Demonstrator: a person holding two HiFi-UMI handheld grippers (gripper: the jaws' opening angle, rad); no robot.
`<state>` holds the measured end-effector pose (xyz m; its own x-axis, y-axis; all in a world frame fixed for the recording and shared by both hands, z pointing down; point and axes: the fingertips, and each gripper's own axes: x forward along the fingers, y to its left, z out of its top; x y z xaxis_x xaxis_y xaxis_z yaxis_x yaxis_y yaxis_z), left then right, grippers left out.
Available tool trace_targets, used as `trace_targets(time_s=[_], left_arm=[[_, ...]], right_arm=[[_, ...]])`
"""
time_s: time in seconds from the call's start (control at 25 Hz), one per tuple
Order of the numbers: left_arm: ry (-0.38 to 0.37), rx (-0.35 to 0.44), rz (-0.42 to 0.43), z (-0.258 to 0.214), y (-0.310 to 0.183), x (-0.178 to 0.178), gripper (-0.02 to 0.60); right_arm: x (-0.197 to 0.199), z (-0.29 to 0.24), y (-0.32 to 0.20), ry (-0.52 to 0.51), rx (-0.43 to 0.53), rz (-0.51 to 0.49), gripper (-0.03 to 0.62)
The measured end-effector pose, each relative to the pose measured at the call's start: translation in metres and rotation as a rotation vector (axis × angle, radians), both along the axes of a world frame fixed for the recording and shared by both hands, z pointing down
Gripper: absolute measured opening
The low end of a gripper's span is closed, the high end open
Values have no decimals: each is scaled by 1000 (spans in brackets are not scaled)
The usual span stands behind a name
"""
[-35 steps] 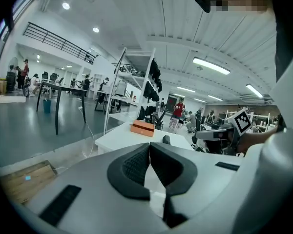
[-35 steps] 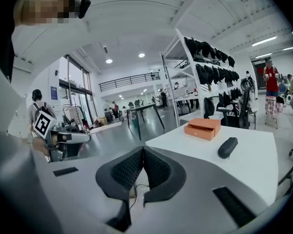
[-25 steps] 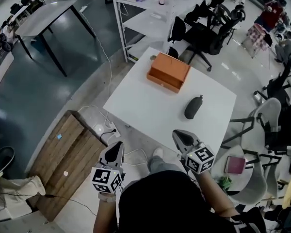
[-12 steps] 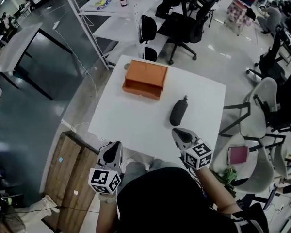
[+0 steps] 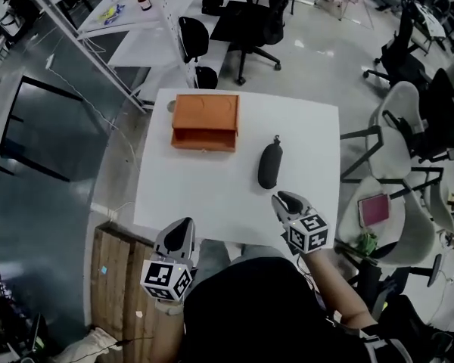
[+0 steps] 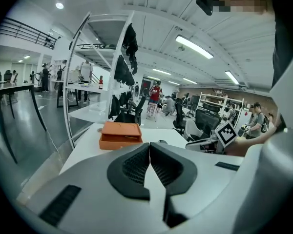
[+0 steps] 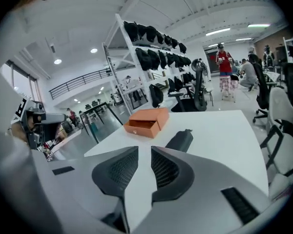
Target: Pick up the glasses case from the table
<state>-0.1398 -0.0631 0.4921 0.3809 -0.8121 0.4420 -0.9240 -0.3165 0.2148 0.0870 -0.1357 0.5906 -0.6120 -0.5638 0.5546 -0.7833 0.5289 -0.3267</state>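
Approach seems the step: right gripper (image 5: 284, 198), jaws just opening to a narrow empty gap, hovers at six o'clock of the glasses case (image 5: 268, 165) (left gripper (image 5: 181, 228) closed on nothing) and needs wider jaws.

One glasses case (image 5: 268, 165), one orange box (image 5: 205, 121)

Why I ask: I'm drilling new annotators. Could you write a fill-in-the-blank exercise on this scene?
In the head view, the case lies to the ____ of the box.
Both rest on a ____ table.
The left gripper's jaws are ____, nothing between them.
Missing: right; white; shut.
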Motion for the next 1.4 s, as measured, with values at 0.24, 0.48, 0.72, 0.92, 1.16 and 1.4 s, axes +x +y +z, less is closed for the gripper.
trace_targets(time_s=[0.24, 0.48, 0.72, 0.92, 1.16, 1.4], left_arm=[[-19, -37, 58, 8, -4, -28, 20], [-36, -72, 58, 18, -4, -65, 20], [-51, -102, 42, 29, -5, -99, 20], [-68, -119, 48, 35, -7, -115, 20], [-67, -123, 63, 37, -14, -130, 20], [-64, -118, 76, 40, -19, -148, 20]], right_arm=[[-4, 42, -18, 82, -49, 88, 193], [-2, 90, -48, 155, -138, 227, 342], [-7, 122, -79, 201, -154, 317, 362], [-2, 141, -94, 246, -163, 387, 365], [4, 155, -97, 277, -211, 475, 371], [5, 159, -99, 327, -195, 491, 370]])
